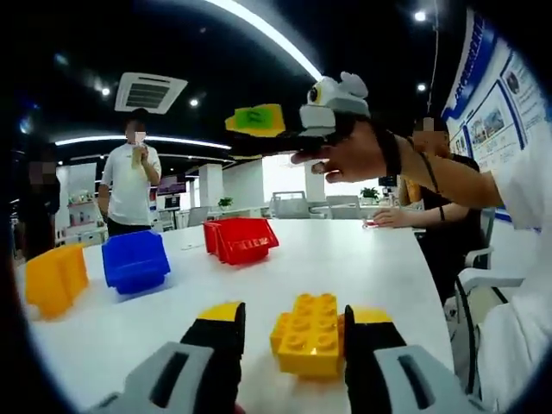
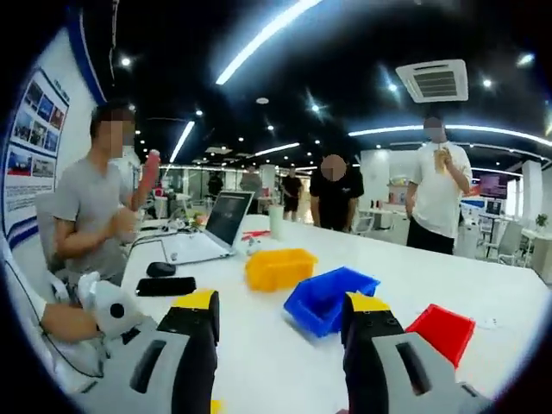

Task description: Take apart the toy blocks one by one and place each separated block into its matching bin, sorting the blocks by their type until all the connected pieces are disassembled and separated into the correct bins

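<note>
Yellow toy block [image 1: 308, 335], studded on top, sits on the white surface [image 1: 362, 267] between the spread jaws of the left hand-held gripper [image 1: 293, 336], closer to the jaw on the view's right; whether that jaw touches it cannot be told. That gripper is open and level with the block, probably lined up to close on it. Farther back on the surface stand three bins in a row: a yellow bin [image 1: 55, 278], a blue bin [image 1: 134, 260] and a red bin [image 1: 241, 239], likely one for each block type. In the left gripper view, the right hand-held gripper [image 1: 259, 122] is raised high above the surface in the person's hand [image 1: 349, 153], wrist bent, its yellow-tipped jaws pointing toward the bins, with something green between them; whether that is a block cannot be told. In the right gripper view, its own jaws stand apart with nothing plainly between them, and beyond them lie the yellow bin [image 2: 278, 267], blue bin [image 2: 329, 298] and red bin [image 2: 442, 331]. Several people stand or sit around the surface, near a laptop [image 2: 207, 231].
</note>
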Motion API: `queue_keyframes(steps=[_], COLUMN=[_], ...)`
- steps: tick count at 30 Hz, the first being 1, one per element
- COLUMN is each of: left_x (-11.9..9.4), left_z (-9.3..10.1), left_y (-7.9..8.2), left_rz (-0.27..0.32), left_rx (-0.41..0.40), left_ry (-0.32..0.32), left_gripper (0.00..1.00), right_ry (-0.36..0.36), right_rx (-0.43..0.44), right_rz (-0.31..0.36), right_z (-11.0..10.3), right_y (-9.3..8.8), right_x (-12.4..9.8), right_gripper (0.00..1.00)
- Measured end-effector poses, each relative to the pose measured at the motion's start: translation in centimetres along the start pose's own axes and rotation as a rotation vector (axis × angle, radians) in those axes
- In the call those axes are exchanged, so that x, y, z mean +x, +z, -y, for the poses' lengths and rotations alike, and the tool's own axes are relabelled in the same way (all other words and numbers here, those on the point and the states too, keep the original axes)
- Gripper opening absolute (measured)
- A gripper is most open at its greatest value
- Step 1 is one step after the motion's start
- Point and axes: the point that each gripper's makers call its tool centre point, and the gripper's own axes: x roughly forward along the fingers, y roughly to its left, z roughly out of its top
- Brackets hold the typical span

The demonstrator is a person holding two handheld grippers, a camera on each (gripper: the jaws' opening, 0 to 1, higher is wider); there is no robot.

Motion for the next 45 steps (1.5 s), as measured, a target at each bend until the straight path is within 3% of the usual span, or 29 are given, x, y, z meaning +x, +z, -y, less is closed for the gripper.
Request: queue_keyframes(steps=[7,9,18,21,23,24,27,30,34,40,42,45], left_x=[0.0,0.1,0.3,0.3,0.0,-0.2,0.0,-0.3,-0.5,-0.3,0.0,0.2], left_z=[0.3,0.4,0.7,0.6,-0.9,-1.0,-1.0,-0.3,0.3,0.5,-0.7,-0.5], left_y=[0.2,0.3,0.3,0.3,1.0,0.6,1.1,0.8,0.5,1.1,1.1,1.5], left_rz=[0.010,0.017,0.024,0.024,0.050,0.026,0.054,0.042,0.025,0.038,0.038,0.051], left_rx=[-0.015,-0.023,-0.039,-0.043,0.000,-0.007,0.005,-0.029,-0.076,-0.127,-0.155,-0.171], left_ry=[0.001,-0.002,-0.005,-0.004,0.019,0.027,0.024,0.013,0.027,0.067,0.088,0.098], left_gripper=[0.44,0.44,0.44,0.44,0.43,0.43,0.41,0.29,0.27,0.27,0.27,0.27], right_ry=[-0.081,-0.096,-0.123,-0.132,-0.134,-0.136,-0.135,-0.129,-0.116,-0.089,-0.079,-0.060], right_rx=[0.002,-0.003,0.002,0.017,0.035,0.038,0.034,0.035,0.043,0.055,0.066,0.079], right_rz=[0.034,0.017,0.005,-0.006,0.000,0.004,0.011,0.018,0.006,-0.043,-0.064,-0.095], right_z=[-1.4,-1.8,-2.8,-2.7,-2.5,-2.4,-2.5,-2.7,-3.3,-4.8,-5.4,-6.6], right_y=[-1.8,-3.2,-7.6,-8.9,-8.8,-8.7,-8.3,-8.1,-8.8,-11.1,-12.1,-13.5], right_x=[-5.0,-6.1,-9.1,-9.4,-9.5,-9.6,-9.6,-9.5,-9.0,-7.7,-7.3,-6.3], right_gripper=[0.59,0.61,0.60,0.60,0.60,0.60,0.60,0.59,0.59,0.58,0.59,0.59])
